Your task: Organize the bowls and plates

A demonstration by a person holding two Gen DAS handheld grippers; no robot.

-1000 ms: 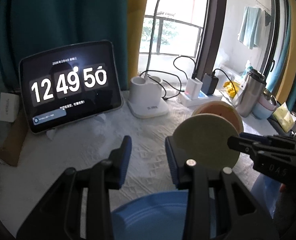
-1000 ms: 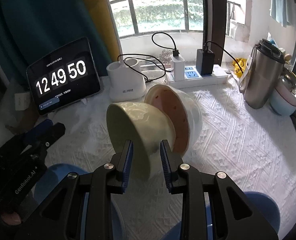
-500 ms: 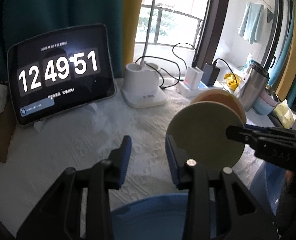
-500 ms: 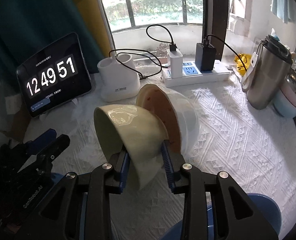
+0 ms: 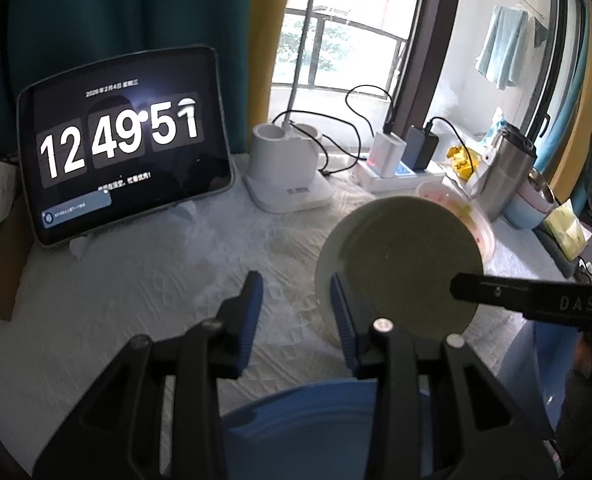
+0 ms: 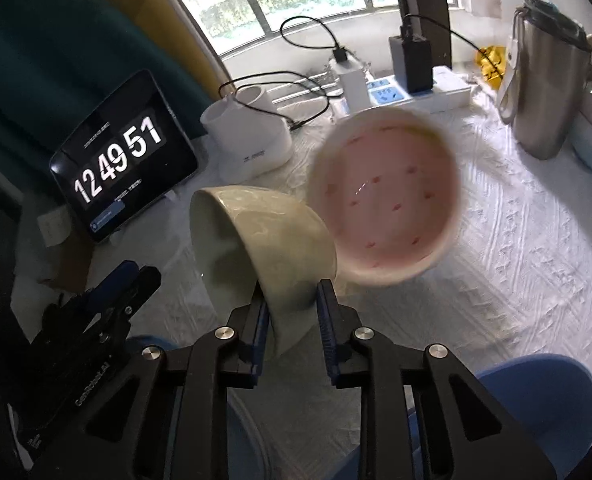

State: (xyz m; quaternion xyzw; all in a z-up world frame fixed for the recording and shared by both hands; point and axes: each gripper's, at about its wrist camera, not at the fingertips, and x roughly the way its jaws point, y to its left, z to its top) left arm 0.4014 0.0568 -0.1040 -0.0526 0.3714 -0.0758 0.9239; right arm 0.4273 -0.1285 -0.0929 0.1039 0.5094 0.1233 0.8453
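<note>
The cream bowl is held tipped on its side over the tabletop, its mouth turned toward the tablet clock. Its wall lies between the jaws of the right gripper, which are closing on it. The pink-lined bowl is seen just behind it, touching or nearly so; it is blurred. The left gripper is kept narrowly open with nothing between its jaws, above a blue plate at the near edge.
</note>
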